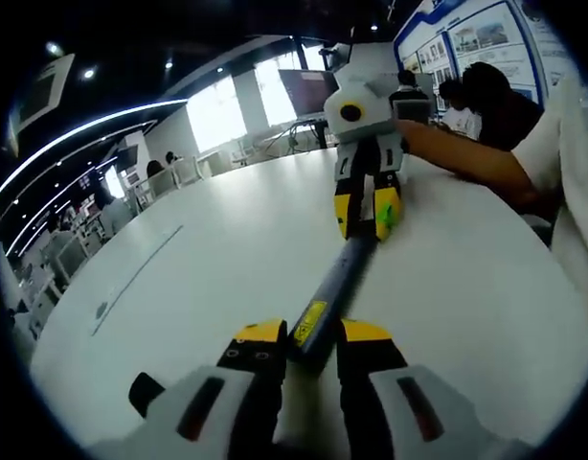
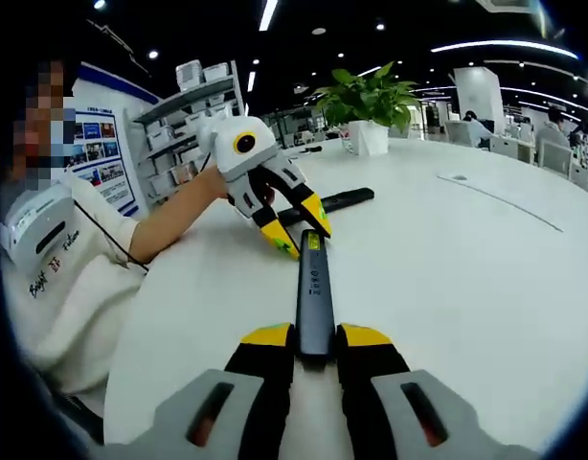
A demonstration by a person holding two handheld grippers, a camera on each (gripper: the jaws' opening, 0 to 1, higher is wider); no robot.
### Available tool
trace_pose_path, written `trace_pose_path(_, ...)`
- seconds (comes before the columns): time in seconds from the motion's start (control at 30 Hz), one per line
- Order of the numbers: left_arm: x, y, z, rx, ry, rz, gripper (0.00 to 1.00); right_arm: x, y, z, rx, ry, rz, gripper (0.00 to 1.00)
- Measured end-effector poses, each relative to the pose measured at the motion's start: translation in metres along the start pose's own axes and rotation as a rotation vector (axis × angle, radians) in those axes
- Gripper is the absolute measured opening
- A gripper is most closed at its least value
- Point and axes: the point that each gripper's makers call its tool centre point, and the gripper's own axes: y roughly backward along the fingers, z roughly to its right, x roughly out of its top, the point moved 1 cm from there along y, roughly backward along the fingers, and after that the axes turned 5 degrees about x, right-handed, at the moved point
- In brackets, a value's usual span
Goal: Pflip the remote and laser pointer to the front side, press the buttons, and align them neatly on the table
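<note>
A slim dark grey laser pointer (image 1: 334, 287) hangs just above the white table (image 1: 198, 278), held at both ends. My left gripper (image 1: 311, 335) is shut on the end with the yellow label. My right gripper (image 1: 364, 216) comes in from the far side and closes on the other end. In the right gripper view the laser pointer (image 2: 314, 283) shows its buttons facing up, with my right gripper (image 2: 316, 337) shut on its near end and my left gripper (image 2: 296, 230) at its far tip. A black remote (image 2: 334, 202) lies flat on the table behind the left gripper.
A potted plant (image 2: 371, 101) in a white pot stands at the table's far side. A person in a white shirt (image 2: 59, 278) sits at the table edge, forearm (image 1: 466, 158) stretched over it. Chairs and desks stand beyond the table.
</note>
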Motion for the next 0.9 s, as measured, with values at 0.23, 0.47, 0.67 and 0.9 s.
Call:
trace_pose_path(0.23,0.001,0.0,-0.001,0.006,0.05,0.001,0.22,0.0,0.002,0.007,-0.075,0.183,-0.033,0.21)
trace_pose_path(0.47,0.002,0.0,-0.004,0.011,0.149,-0.006,0.22,0.001,0.003,0.012,-0.13,0.193,-0.057,0.21)
trace_pose_path(0.67,0.003,-0.001,-0.007,0.016,0.232,-0.01,0.22,0.001,0.005,0.018,-0.165,0.171,-0.066,0.21)
trace_pose_path(0.9,0.003,-0.002,-0.014,0.047,0.292,-0.001,0.23,0.006,0.004,0.021,-0.222,0.207,-0.091,0.19)
